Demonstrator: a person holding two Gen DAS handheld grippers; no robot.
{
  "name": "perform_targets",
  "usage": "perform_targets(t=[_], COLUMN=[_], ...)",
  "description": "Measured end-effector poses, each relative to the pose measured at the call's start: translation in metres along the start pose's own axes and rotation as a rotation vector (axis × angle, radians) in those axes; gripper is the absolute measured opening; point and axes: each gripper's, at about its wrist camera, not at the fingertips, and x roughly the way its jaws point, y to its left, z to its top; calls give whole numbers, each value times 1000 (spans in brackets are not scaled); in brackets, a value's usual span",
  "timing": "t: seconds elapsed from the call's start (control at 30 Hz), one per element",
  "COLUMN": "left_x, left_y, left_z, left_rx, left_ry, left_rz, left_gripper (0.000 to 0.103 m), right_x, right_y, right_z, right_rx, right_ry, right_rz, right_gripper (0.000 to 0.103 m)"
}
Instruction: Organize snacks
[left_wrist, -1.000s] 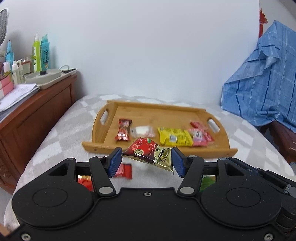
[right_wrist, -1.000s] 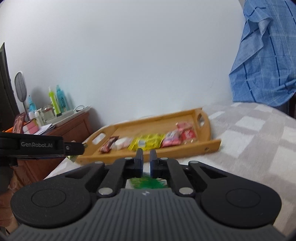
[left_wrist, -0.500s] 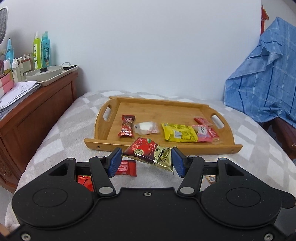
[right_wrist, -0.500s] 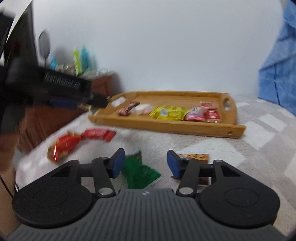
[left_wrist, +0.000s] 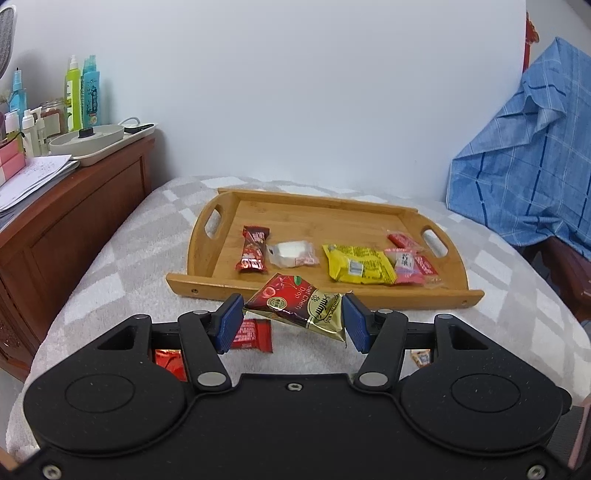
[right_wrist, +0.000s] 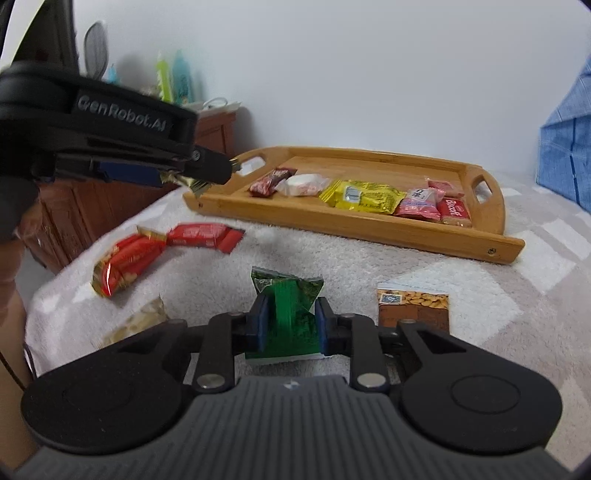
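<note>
Green packet (right_wrist: 286, 314) at bottom centre is pinched in the right gripper (right_wrist: 290, 325) on the blanket, while the left gripper (left_wrist: 291, 323) clamps a red-gold candy bag (left_wrist: 301, 306) low in frame. Pickup stage, I reckon; next, carry both to the wooden tray (left_wrist: 321, 291) above.

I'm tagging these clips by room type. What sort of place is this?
Most likely a bedroom in a home. A checked grey and white blanket covers a soft, bed-like surface, a wooden cabinet beside it carries spray bottles and papers, and a blue plaid cloth is draped over furniture.
</note>
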Motion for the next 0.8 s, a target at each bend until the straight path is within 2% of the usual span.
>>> perform_targets(t=[0.43, 0.8], left_x=[-5, -31], left_y=[-11, -35], left_z=[38, 70], left_rx=[-21, 51], left_ry=[-36, -94], left_rz=[-45, -59], left_gripper=[56, 56], right_x=[-36, -61], right_y=[-52, -70], right_z=[58, 93], right_rx=[230, 228], right_ry=[-177, -274], right_rz=[-45, -115], right_gripper=[28, 28])
